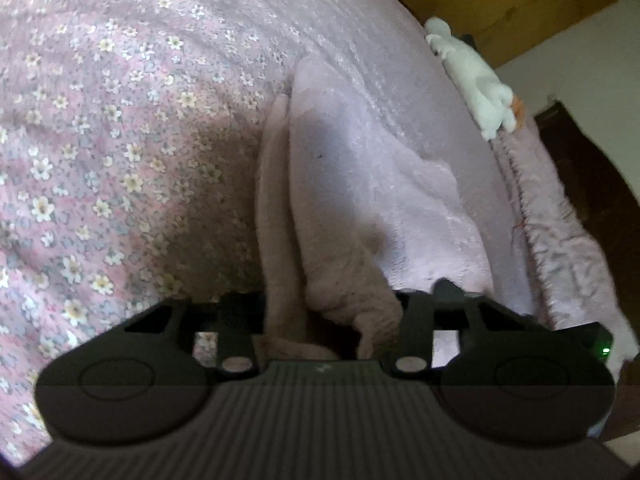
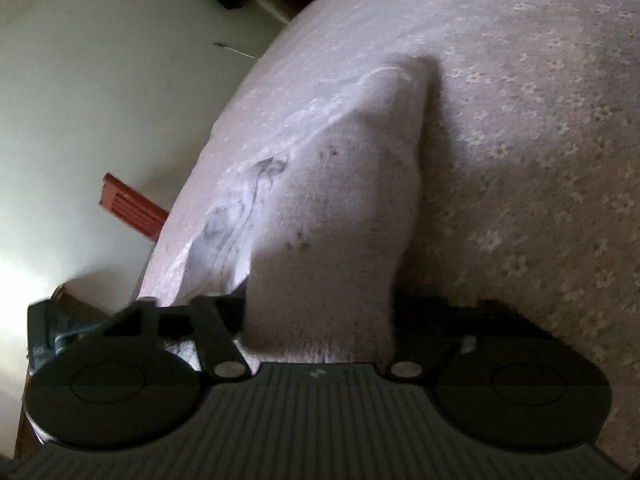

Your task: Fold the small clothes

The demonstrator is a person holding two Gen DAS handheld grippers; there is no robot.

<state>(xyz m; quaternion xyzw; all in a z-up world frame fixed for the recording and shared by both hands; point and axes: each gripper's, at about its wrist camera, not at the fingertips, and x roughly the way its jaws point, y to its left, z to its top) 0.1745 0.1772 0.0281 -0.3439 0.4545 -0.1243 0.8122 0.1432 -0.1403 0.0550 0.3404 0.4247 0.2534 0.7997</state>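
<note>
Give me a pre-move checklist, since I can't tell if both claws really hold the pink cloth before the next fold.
1. Left claw has pink cloth between its fingers: ok.
2. Right claw has the cloth between its fingers: ok.
3. Fingers fully closed on fabric: cannot tell, tips hidden.
4. Cloth smooth: not ok, bunched at left claw.
5. Floral blanket bare beside the cloth: ok.
6. White plush toy away from cloth: ok.

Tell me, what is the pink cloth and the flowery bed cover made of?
The pink cloth looks like soft fleece or terry: fuzzy, matte, nubbly. The flowery bed cover seems a plush printed blanket, with a slight sheen on its pile. The exact fibres can't be told.
</note>
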